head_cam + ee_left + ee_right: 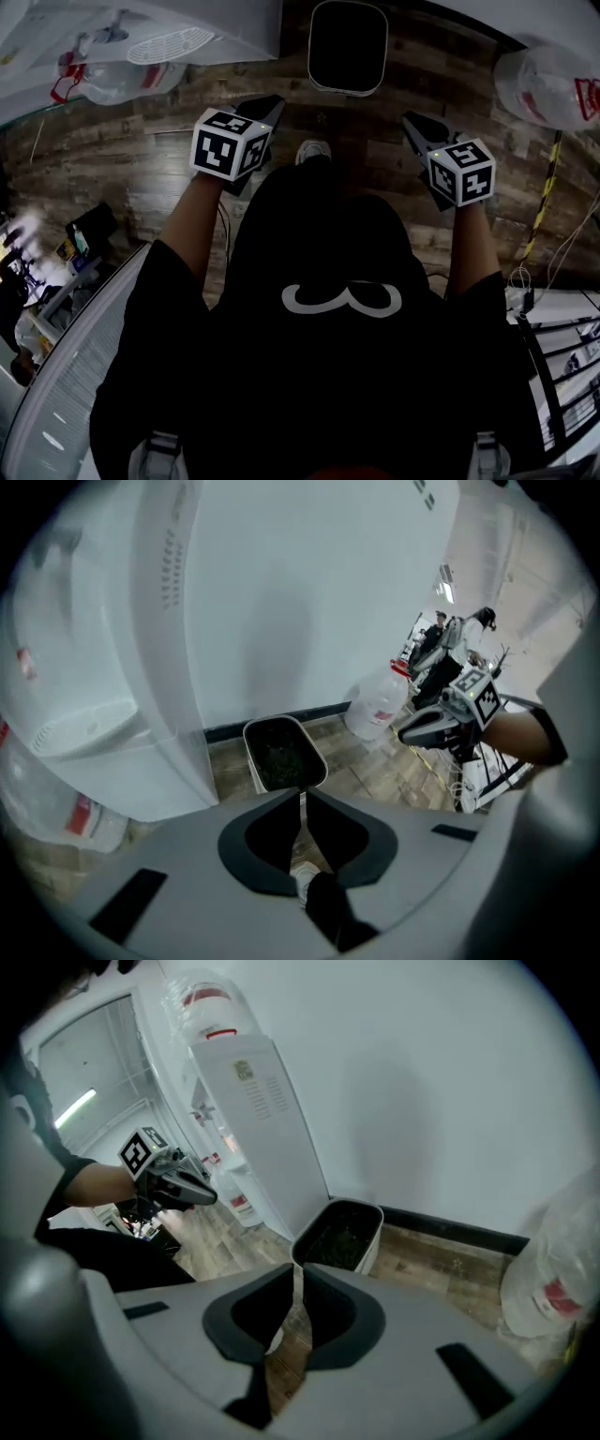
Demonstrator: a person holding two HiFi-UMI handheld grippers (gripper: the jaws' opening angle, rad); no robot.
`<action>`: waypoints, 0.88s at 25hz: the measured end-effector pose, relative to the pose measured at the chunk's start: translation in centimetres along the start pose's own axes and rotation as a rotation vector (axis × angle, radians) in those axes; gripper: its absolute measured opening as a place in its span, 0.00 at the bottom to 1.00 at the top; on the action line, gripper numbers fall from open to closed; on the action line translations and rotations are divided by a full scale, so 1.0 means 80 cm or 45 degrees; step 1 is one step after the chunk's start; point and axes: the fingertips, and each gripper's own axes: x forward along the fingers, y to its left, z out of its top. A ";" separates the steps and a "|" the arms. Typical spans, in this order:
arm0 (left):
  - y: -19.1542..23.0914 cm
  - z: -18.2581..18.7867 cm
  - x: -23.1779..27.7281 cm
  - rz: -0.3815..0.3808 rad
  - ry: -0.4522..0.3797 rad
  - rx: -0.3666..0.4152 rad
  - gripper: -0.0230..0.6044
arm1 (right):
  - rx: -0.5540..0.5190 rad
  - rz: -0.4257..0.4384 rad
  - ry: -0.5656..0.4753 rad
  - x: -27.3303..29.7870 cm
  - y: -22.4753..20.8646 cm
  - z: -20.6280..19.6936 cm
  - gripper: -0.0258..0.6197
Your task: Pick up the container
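The container (347, 47) is a white rounded bin with a dark inside, standing on the wood floor against the white wall. Both grippers hang in the air short of it, apart from it. My left gripper (271, 102) is below-left of the container, jaws shut and empty. My right gripper (413, 121) is below-right of it, also shut with nothing held. In the left gripper view the container (284, 754) sits just beyond the shut jaws (301, 797), and the right gripper (439, 726) shows at the right. In the right gripper view the container (342, 1234) lies past the shut jaws (298, 1279).
A white cabinet-like appliance (141, 37) stands left of the container, with a water jug (127, 80) by it. Another large water jug (548, 84) lies right of the container. A yellow-black striped pole (544, 202) and cables are at the right. My shoe (313, 150) is on the floor.
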 end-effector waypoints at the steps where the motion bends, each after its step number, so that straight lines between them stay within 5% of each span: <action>1: 0.010 -0.005 0.018 -0.020 -0.008 -0.037 0.07 | 0.010 -0.015 0.006 0.016 -0.014 -0.010 0.09; 13: 0.106 -0.059 0.202 -0.080 0.001 0.011 0.07 | 0.032 -0.020 0.051 0.173 -0.142 -0.103 0.09; 17: 0.137 -0.085 0.244 -0.069 0.055 0.011 0.07 | 0.066 0.030 0.062 0.197 -0.163 -0.126 0.22; 22: 0.152 -0.095 0.286 -0.134 0.048 -0.020 0.20 | 0.164 0.104 0.018 0.225 -0.181 -0.137 0.27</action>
